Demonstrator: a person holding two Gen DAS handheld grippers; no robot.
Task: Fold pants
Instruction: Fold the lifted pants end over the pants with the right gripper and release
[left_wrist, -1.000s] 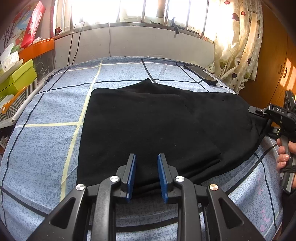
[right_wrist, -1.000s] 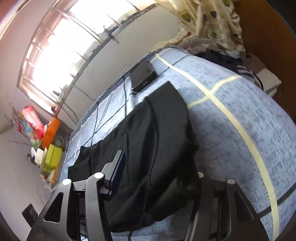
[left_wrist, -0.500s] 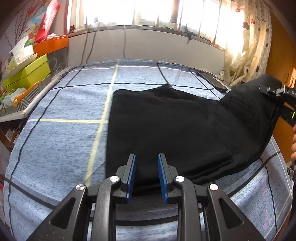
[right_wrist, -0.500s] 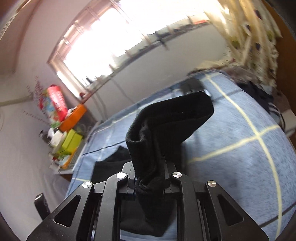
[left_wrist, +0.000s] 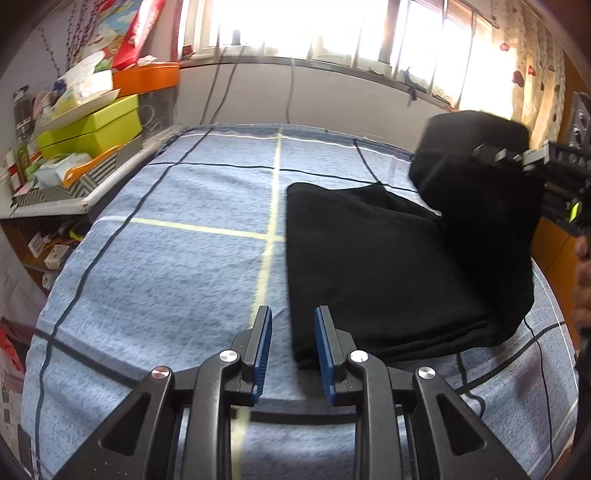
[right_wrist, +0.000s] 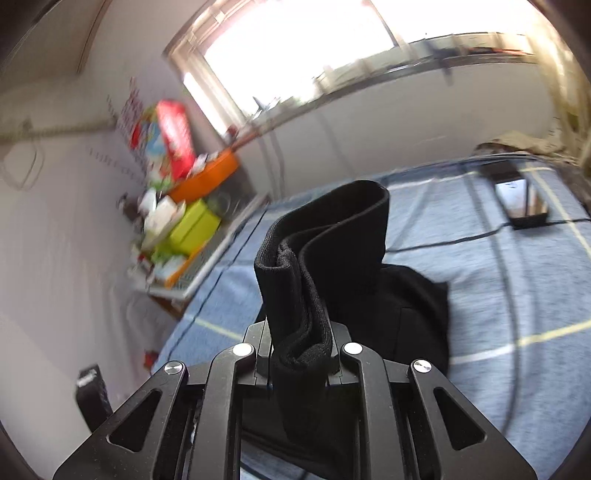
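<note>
The left gripper hovers with fingers parted and empty over the bed, just beside the near left corner of the black pants. On the right, the right gripper is clenched on the lifted waistband end, mid-fold; next, it likely needs carrying leftward across the flat half.

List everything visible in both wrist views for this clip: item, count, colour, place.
pants: 1, black, on the bed's right half, waistband end lifted
bed sheet: 1, blue with dark and yellow lines, covering the bed
phone: 1, dark, far corner of the bed
boxes: several, green and orange, shelf left of the bed
curtain: 1, cream with hearts, right of the window
left gripper: 1, black with blue fingers, open above the pants' near corner
right gripper: 1, black, shut on the waistband
</note>
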